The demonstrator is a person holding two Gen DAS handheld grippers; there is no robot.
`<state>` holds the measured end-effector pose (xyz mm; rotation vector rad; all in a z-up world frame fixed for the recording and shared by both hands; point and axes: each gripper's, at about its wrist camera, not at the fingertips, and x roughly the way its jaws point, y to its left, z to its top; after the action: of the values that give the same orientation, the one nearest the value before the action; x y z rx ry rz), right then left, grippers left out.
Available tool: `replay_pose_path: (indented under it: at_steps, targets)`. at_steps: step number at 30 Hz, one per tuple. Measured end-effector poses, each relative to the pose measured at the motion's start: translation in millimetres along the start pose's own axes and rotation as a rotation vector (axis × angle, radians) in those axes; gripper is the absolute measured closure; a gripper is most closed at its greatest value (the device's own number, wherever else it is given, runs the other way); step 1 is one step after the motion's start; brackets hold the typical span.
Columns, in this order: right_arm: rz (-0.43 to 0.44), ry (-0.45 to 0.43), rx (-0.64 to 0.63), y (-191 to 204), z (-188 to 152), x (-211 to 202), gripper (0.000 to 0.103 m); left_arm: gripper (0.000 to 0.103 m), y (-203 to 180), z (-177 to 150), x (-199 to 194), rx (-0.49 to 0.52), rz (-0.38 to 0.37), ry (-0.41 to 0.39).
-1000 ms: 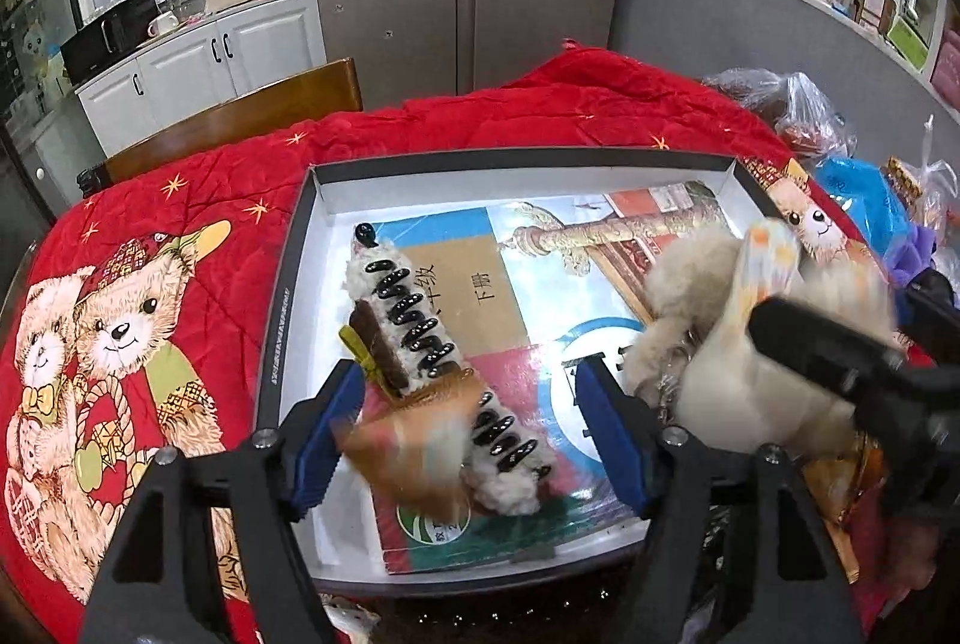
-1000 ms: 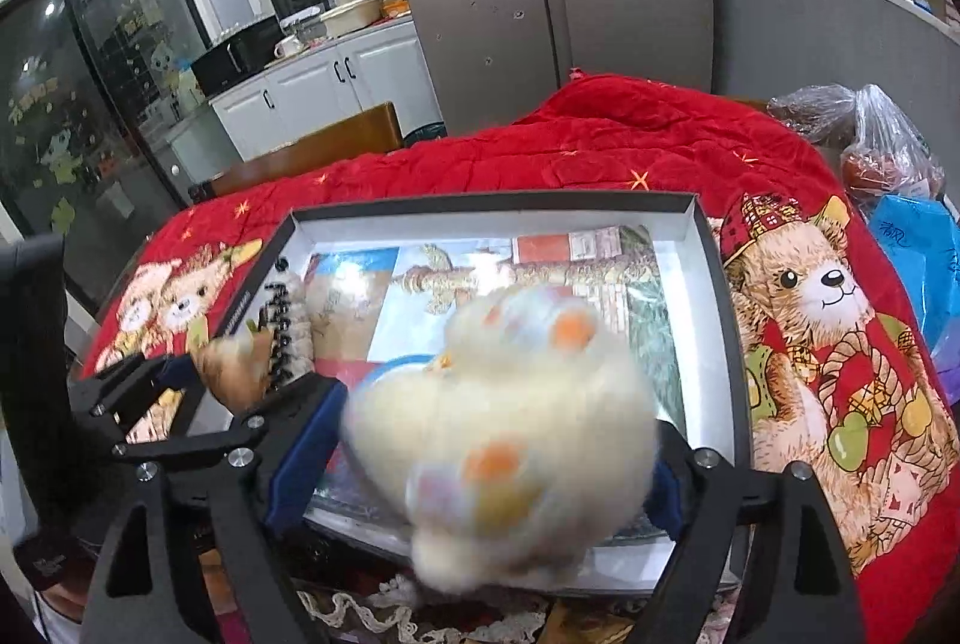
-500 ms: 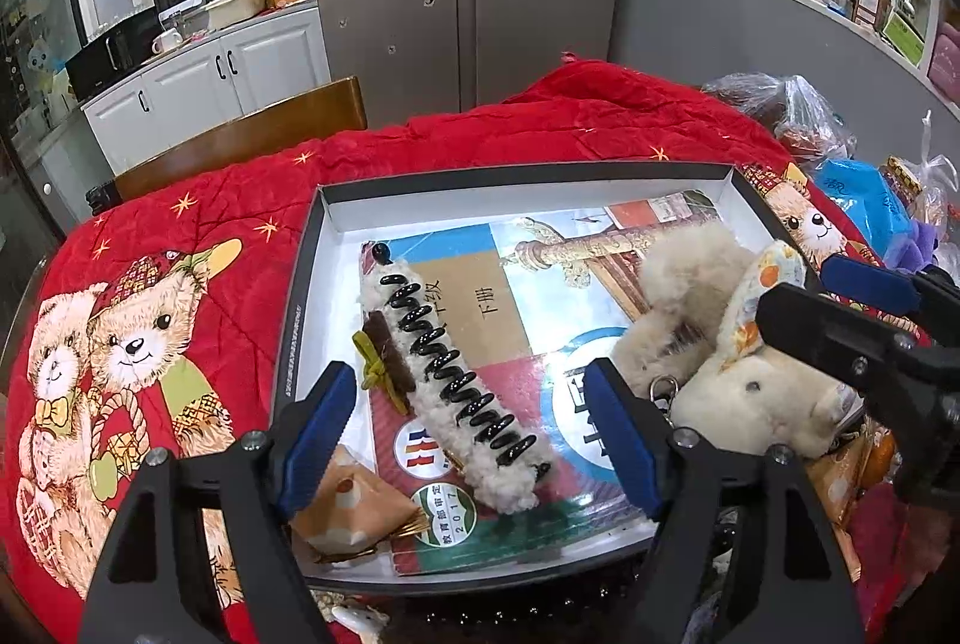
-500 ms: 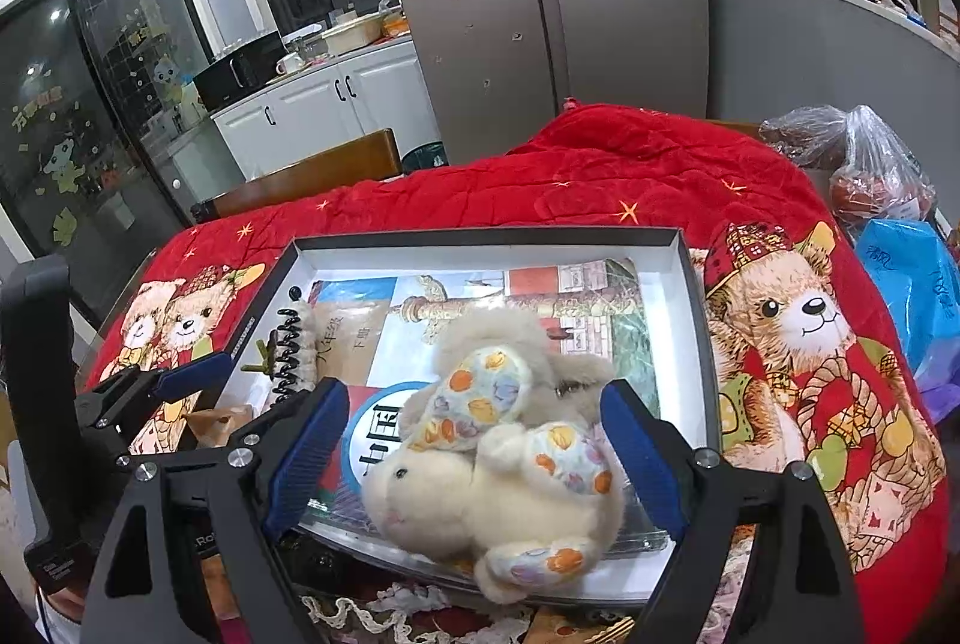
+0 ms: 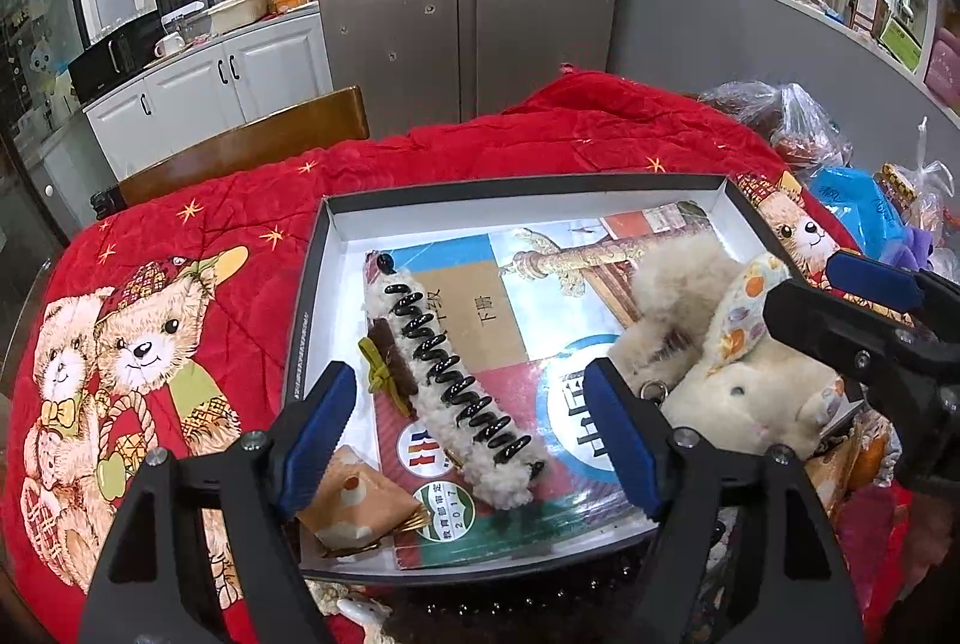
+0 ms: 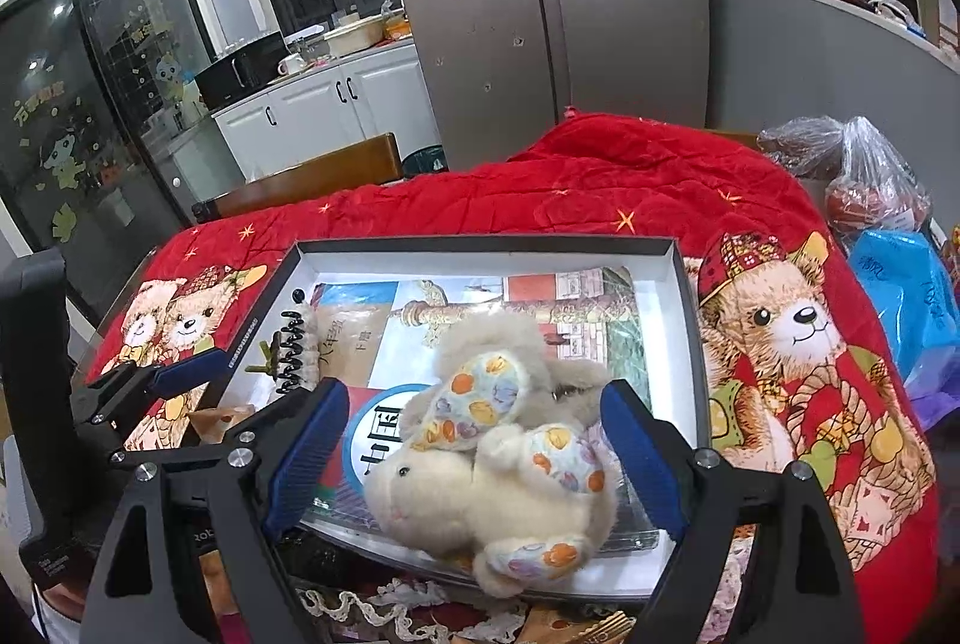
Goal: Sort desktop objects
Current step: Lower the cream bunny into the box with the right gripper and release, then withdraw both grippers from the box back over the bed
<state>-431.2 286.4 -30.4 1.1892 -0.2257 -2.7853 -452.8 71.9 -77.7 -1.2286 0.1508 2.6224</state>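
Note:
A shallow box with a dark rim lies on the red bear blanket and holds a book. A fuzzy white hair claw with black teeth lies on the book at the left. A tan snack packet lies in the box's near left corner. A cream plush rabbit lies at the box's near right. My left gripper is open and empty above the hair claw's near end. My right gripper is open, a finger on either side of the rabbit, clear of it.
A red blanket with bear prints covers the table. Plastic bags and a blue bag lie at the right. A wooden chair back stands beyond the far edge. Lace and small items lie at the near edge.
The snack packet dropped from my left gripper into the box's near left corner. The rabbit left my right gripper and now lies in the box. Both grippers have pulled back slightly.

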Motion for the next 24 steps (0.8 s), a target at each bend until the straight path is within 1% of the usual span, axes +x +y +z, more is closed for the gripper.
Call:
replay_pose_path:
  at_steps: [5, 9, 13, 16, 18, 22, 24]
  targets:
    - [-0.001, -0.016, -0.005, 0.7, 3.5, -10.7, 0.015, 0.024, -1.7, 3.3, -14.6, -0.003, -0.003, -0.020]
    - [-0.008, -0.047, -0.017, 3.5, 6.1, -25.3, 0.015, 0.024, -4.5, 5.9, -38.2, -0.015, -0.020, -0.053]
    - [-0.021, -0.086, -0.020, 8.0, 8.0, -44.4, 0.015, 0.023, -9.2, 3.4, -65.6, -0.020, -0.004, -0.084]
    - [-0.011, -0.121, -0.030, 14.2, 8.7, -62.3, 0.015, 0.019, -12.2, -4.3, -90.3, -0.025, -0.028, -0.106]
    - [-0.014, -0.141, -0.036, 17.8, 7.1, -72.9, 0.015, 0.018, -15.1, -11.1, -108.3, -0.009, -0.044, -0.121]
    - [-0.010, -0.141, -0.028, 19.8, -1.1, -84.3, 0.015, 0.018, -18.4, -24.8, -142.8, 0.013, -0.024, -0.160]
    - [-0.014, -0.147, -0.024, 19.2, -7.4, -92.6, 0.014, 0.018, -17.0, -30.9, -155.9, 0.003, -0.035, -0.166]
